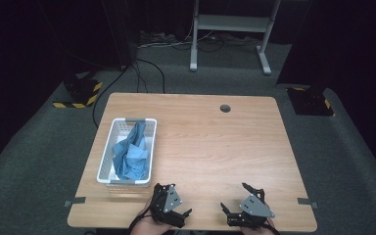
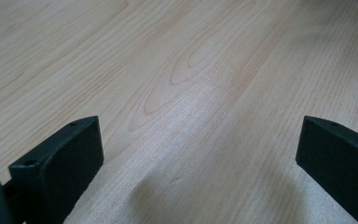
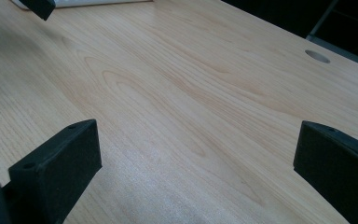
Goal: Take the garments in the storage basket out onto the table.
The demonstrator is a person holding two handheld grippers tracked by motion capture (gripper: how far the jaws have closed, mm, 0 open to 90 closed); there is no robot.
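Nearest the person, at the front edge of the bench, two sets of tongs are resting low over the wood, each held in a hand coming in from below. The left tongs are sitting just in front of the basket's near end, their jaws standing wide apart with nothing but bare woodgrain lying between them, as the left gripper view is showing. The right tongs are sitting well to the right of them, a grey three-cornered plate on top, jaws likewise spread wide and gripping nothing; in the right gripper view they are pointing across the bench surface toward the far corner. Next back, on the left part of the bench, a white slatted basket is lying lengthwise, its near end close to the left tongs but not touching them. Inside it a crumpled blue cloth is lying heaped, filling most of the basket and rising a little above the rim at the far end. Farther on, the middle and right of the bench are showing plain light wood, with a round cable hole near the far edge. Beyond the bench, on the grey carpet, two yellow-and-black striped floor stands are sitting at left and right, cables are trailing between them, and the legs of a grey metal frame are standing at the back.
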